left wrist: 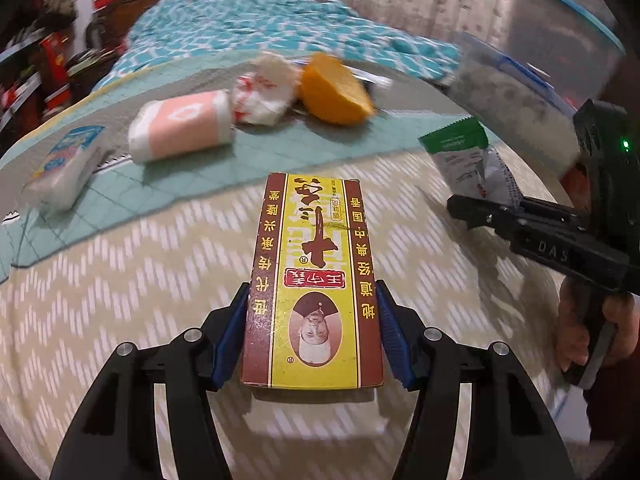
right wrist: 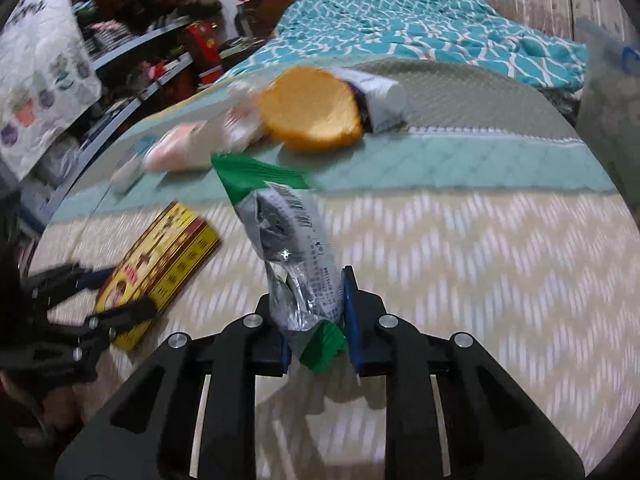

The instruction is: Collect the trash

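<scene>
- Carton (left wrist: pixel 314 280) in the left wrist view lay lengthwise between the pads of the left gripper (left wrist: pixel 314 328), its long axis running straight ahead along the fingers; both blue pads pressed its side walls near the near end, so the claw was clamped on it.
- Carton rested on, or hung just above, the chevron quilt (left wrist: pixel 120 280); which of the two could not be told.
- Right gripper (left wrist: pixel 472 208) stood at the right edge of this view, gripped by a hand (left wrist: pixel 592 328), with the green-and-silver wrapper (left wrist: pixel 468 160) standing up from its tip.
- Remaining litter lay ahead on the teal mat (left wrist: pixel 180 184): a pink-and-white packet (left wrist: pixel 184 124), a crumpled red-and-white wrapper (left wrist: pixel 264 92), an orange peel (left wrist: pixel 336 88) and a small blue-and-white carton (left wrist: pixel 68 160) at far left.
- A translucent bag (left wrist: pixel 520 92) hung at upper right, nearer the right hand; judged the likely destination.
- Right wrist view: the right gripper's jaws were closed on the wrapper's lower green end, the wrapper rising upright and leaning slightly left, clear of the quilt.
- Same view showed the left gripper (right wrist: pixel 116 296) at lower left astride the yellow carton, well apart from the wrapper.
- Peel and a white tube (right wrist: pixel 380 100) lay beyond, touching or nearly so.
- Room: a bed with a teal patterned coverlet (right wrist: pixel 400 32), a carved headboard, cluttered shelves at left, a curtain at right.
</scene>
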